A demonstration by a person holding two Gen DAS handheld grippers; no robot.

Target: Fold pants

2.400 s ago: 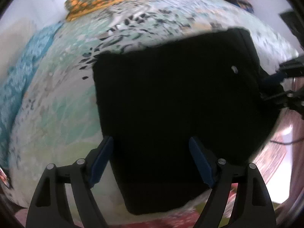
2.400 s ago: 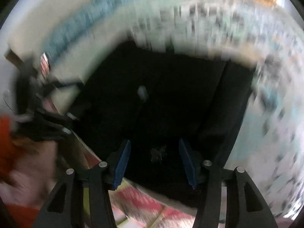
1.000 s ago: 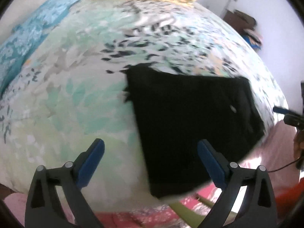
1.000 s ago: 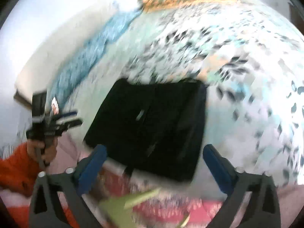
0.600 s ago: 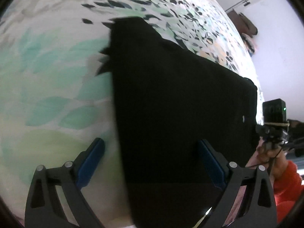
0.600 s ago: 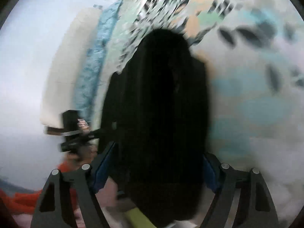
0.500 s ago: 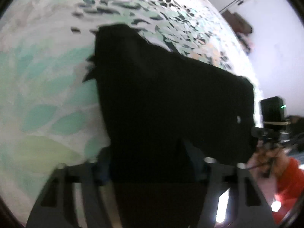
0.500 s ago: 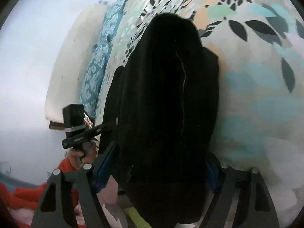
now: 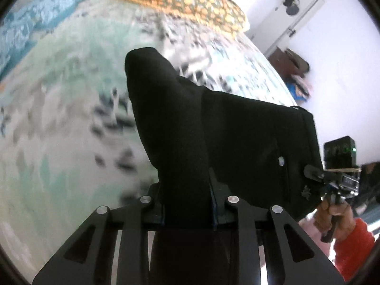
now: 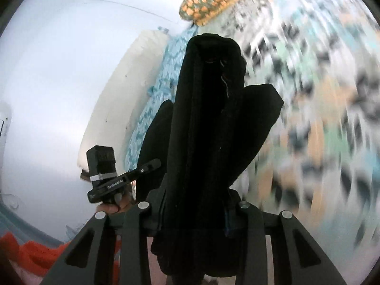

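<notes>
Both grippers, left gripper (image 9: 187, 207) and right gripper (image 10: 193, 210), closing on pants (image 9: 237, 142); I lift near edge, next carry it far across bed (image 9: 59, 118).

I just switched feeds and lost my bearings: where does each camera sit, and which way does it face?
Left wrist: on the left gripper, looking down along the fingers across the leaf-patterned bedspread; jaws closing on the black folded pants.
Right wrist: on the right gripper, facing flatter, jaws closing on the pants.
Shared: pants, bedspread, orange-patterned pillow, each other's gripper in a red-sleeved hand.
</notes>
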